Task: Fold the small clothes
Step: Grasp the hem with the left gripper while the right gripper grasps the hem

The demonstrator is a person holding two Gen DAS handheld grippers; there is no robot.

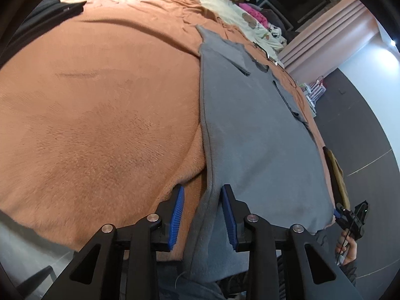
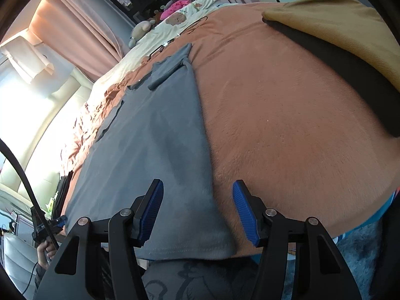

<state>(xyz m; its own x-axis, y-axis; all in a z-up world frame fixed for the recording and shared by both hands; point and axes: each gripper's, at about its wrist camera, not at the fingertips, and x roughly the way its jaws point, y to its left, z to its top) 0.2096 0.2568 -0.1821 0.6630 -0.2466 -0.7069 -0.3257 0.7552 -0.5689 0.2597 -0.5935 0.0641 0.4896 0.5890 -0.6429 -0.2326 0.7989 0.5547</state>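
Observation:
A grey fleece garment [image 1: 250, 125] lies spread flat on an orange blanket [image 1: 100, 112], with its sleeves folded in at the far end. My left gripper [image 1: 203, 190] is open, its blue pads either side of the garment's left edge near the hem. My right gripper [image 2: 198, 185] is open over the garment's [image 2: 150, 137] right edge near the near corner, one pad above grey cloth, the other above the blanket [image 2: 287, 125]. Each gripper shows small in the other's view, held by a hand: the right gripper [image 1: 350, 216] and the left gripper [image 2: 50, 225].
A mustard cloth [image 2: 337, 22] on a black one [image 2: 350, 82] lies to the right on the bed. A black garment [image 1: 37, 20] sits far left. A cream quilt [image 2: 180, 17], plush toys and pink curtains [image 2: 75, 25] are beyond. The bed's near edge runs under both grippers.

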